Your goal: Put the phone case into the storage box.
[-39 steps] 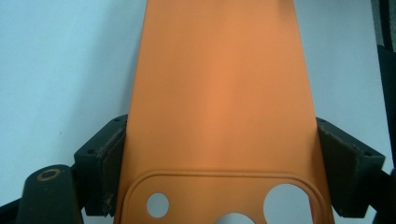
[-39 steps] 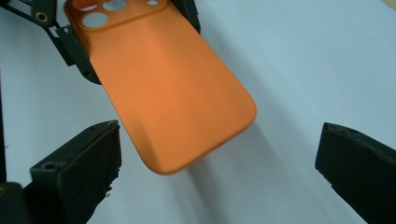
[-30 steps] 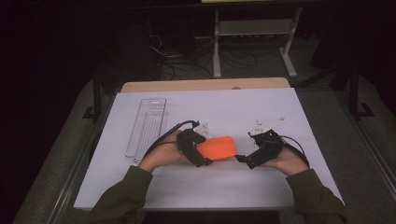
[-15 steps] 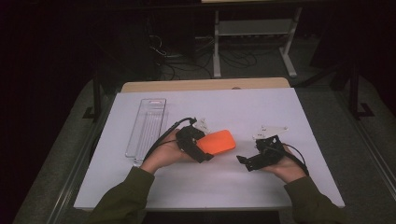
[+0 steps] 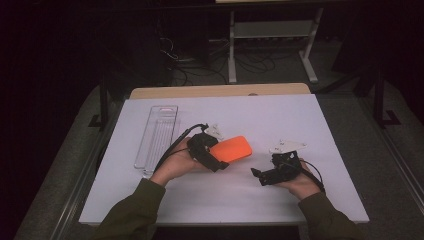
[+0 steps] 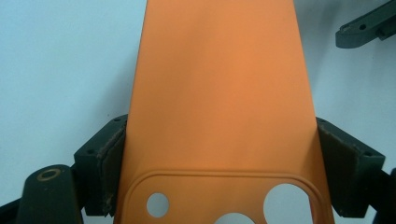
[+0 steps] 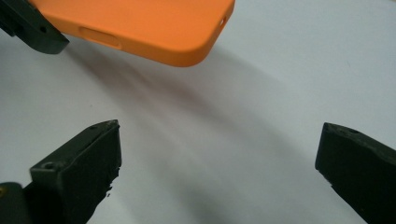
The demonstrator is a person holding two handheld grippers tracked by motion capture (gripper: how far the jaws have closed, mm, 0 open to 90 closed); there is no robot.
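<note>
An orange phone case [image 5: 231, 148] with camera cut-outs hangs a little above the white table [image 5: 300, 120]. My left gripper [image 5: 216, 159] is shut on its camera end. In the left gripper view the case [image 6: 219, 84] runs away from me, and both pads [image 6: 111, 156] press on its long edges. My right gripper [image 5: 259, 177] is to the right of the case and apart from it, low over the table. Its jaws stand wide open with nothing between them. In the right gripper view [image 7: 219, 154] the case's free end [image 7: 140, 28] hangs above and ahead.
A clear plastic tray [image 5: 157, 134] lies lengthwise at the left of the table. The table's front edge runs just past both forearms. Dark floor, cables and a white frame lie beyond the far edge.
My right gripper has drawn away from the case's right end, moving right and down toward the table. The left gripper keeps its hold on the case and has stayed in place.
</note>
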